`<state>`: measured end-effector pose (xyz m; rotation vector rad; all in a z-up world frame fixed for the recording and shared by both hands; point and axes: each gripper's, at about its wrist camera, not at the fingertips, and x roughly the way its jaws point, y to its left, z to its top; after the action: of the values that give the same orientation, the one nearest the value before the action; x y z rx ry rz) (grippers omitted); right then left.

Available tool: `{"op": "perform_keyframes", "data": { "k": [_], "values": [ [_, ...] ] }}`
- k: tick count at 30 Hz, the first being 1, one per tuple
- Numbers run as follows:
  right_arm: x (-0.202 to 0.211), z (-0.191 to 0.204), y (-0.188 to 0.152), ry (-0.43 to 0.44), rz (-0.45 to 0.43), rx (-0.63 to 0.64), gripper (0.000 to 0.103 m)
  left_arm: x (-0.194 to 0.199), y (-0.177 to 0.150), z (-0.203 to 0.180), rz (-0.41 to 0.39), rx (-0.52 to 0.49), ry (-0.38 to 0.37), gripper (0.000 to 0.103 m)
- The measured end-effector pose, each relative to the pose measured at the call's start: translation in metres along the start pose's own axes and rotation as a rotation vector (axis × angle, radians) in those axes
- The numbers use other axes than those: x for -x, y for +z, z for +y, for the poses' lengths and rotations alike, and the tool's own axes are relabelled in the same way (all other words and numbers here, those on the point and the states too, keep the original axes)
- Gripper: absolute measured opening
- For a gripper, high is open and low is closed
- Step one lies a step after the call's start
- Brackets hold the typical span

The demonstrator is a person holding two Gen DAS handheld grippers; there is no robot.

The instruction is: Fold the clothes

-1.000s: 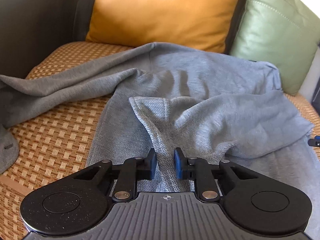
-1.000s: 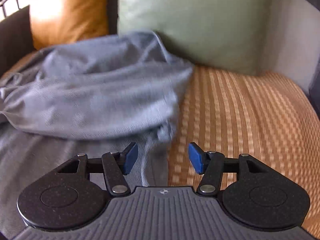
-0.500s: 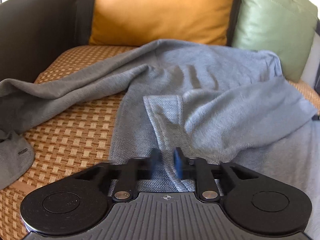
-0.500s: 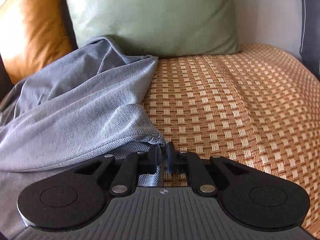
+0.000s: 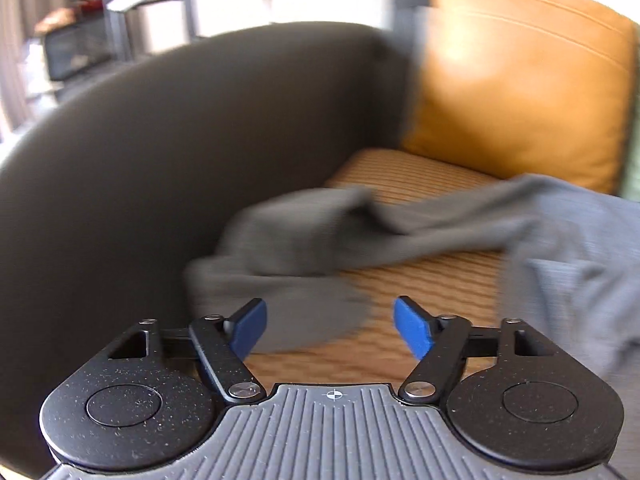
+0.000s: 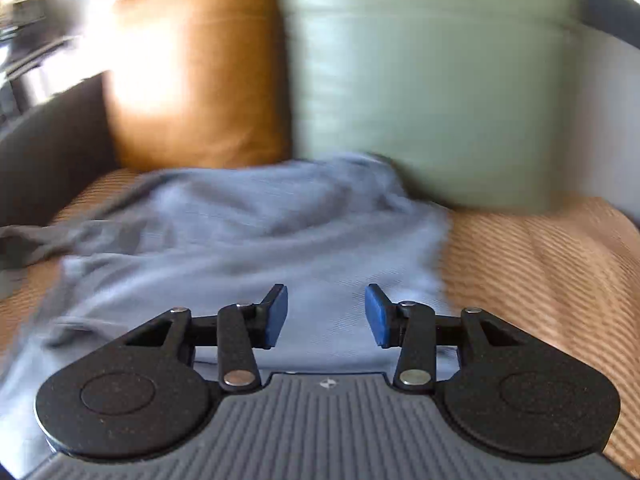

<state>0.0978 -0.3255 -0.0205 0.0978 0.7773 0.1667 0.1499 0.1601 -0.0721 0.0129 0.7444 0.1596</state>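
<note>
Left wrist: left tool (image 5: 330, 330) wide, right tool (image 6: 326, 314) wide above grey garment (image 6: 248, 232).

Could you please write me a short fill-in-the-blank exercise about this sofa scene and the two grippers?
1. The left gripper has its jaws ____, gripping nothing.
2. The grey garment lies on the sofa's woven ____.
3. In the right wrist view, the cushion beside the orange cushion is ____ in colour.
4. The right gripper hangs over the ____.

Missing words: open; mat; green; garment

Rumpled grey garment (image 6: 248, 240) lies spread on the woven seat, sleeve (image 5: 320, 236) trailing left.
</note>
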Motion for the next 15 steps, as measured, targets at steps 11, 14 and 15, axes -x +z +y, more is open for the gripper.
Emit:
{"op": "perform_keyframes", "data": {
  "k": [11, 14, 15],
  "values": [
    [-0.069, 0.206, 0.014, 0.407, 0.157, 0.252, 0.063, -0.056, 0.018, 0.04, 0.042, -0.14, -0.007, 0.085],
    [-0.089, 0.256, 0.004, 0.483, 0.185, 0.359, 0.067, -0.072, 0.02, 0.036, 0.046, -0.21, -0.014, 0.087],
    [-0.096, 0.271, 0.0, 0.5, 0.193, 0.395, 0.067, -0.077, 0.02, 0.035, 0.047, -0.234, -0.016, 0.087]
  ]
}}
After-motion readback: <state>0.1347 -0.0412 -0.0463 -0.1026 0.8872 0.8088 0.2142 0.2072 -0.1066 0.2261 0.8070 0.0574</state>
